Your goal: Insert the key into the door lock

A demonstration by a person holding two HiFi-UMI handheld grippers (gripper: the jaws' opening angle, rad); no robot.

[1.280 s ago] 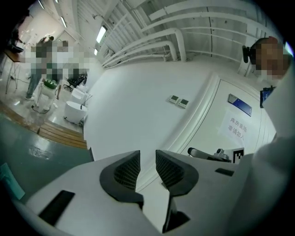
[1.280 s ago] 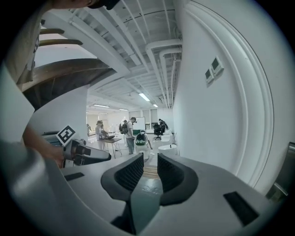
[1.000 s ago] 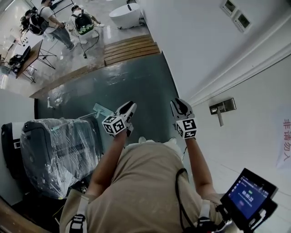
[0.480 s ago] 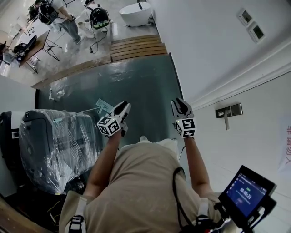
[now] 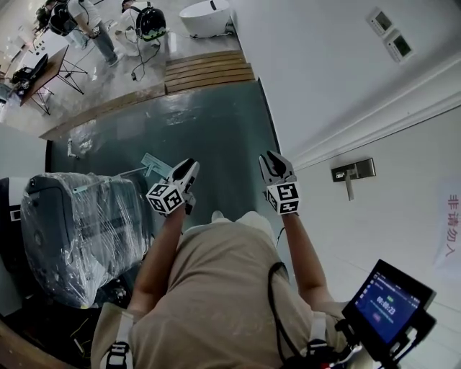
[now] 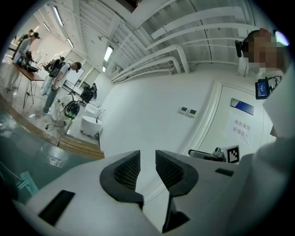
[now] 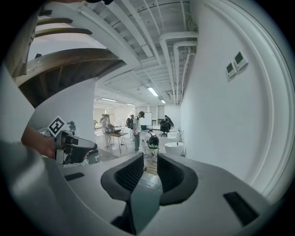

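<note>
I see no key in any view. The metal door handle with its lock plate (image 5: 353, 171) sits on the white door (image 5: 403, 216) at the right in the head view. My right gripper (image 5: 272, 163) is held out left of that handle, well apart from it. Its jaws (image 7: 150, 173) stand a little apart with nothing between them. Further left, my left gripper (image 5: 185, 171) points over the dark floor. It too is open and empty (image 6: 147, 167). In the left gripper view the right gripper (image 6: 209, 154) shows in front of the door with its paper sign (image 6: 242, 129).
A plastic-wrapped machine (image 5: 79, 230) stands close at the left. Dark green floor (image 5: 209, 130) runs ahead to wooden steps (image 5: 209, 72), with people (image 5: 79, 21) and a white tub (image 5: 205, 14) beyond. Two wall panels (image 5: 389, 36) are on the white wall. A small screen (image 5: 389, 303) hangs at the person's right side.
Both grippers have drifted slightly left in the head view, away from the door handle. Their jaws look the same.
</note>
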